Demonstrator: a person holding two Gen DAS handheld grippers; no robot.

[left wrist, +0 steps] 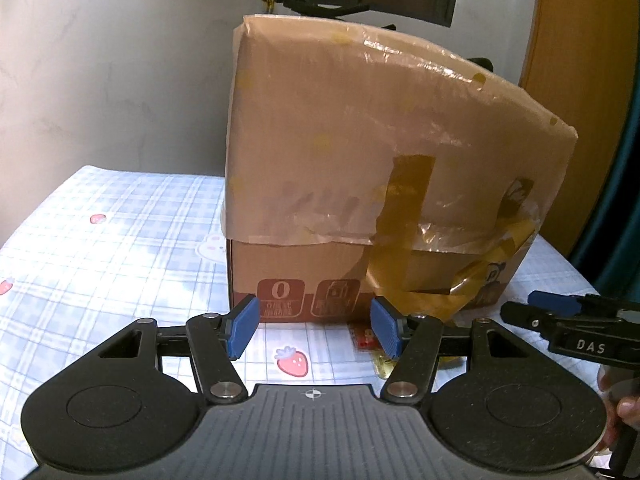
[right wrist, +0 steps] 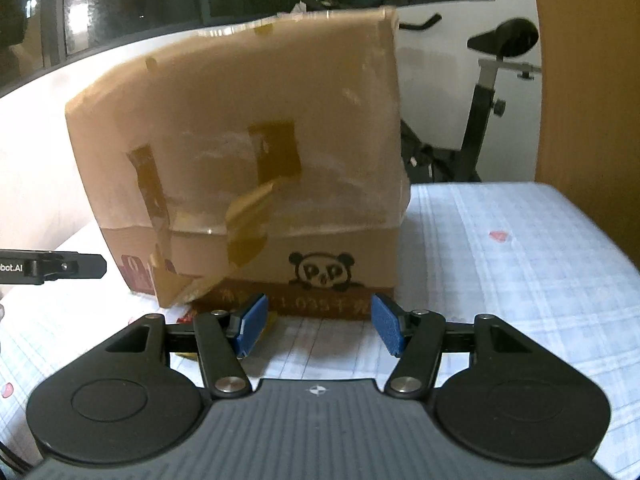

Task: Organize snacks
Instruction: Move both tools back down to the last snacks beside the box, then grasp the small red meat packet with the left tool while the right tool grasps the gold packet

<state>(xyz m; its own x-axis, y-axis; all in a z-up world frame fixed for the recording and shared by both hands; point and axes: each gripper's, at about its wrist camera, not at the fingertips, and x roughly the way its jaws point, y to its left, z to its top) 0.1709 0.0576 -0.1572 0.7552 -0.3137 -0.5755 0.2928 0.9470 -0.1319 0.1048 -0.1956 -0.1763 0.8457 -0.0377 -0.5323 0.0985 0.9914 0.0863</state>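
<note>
1 cardboard box (left wrist: pixel 360 152), 2 tongs, 1 tablecloth (left wrist: pixel 100 248), 1 exercise bike (right wrist: pixel 488 120).

Behind the cardboard box (left wrist: pixel 360 184), straight ahead of the left gripper (left wrist: pixel 314 326), hidden: the far stretch of the checked tablecloth (left wrist: pixel 120 240) and the lower parts of dark clutter. Smeared under tape, unreadable: grey print on the box front. Half covered by the right-hand blue pad (left wrist: pixel 386 330): a small red and yellow packet (left wrist: pixel 366 338), kind impossible to tell. Cut off at the right edge: the right gripper (right wrist: pixel 316 326) and fingertips of a hand (left wrist: pixel 624 412). Blurred in the right wrist view: brown lettering along the box base; exercise bike (right wrist: pixel 480 120) partly hidden behind the box.
</note>
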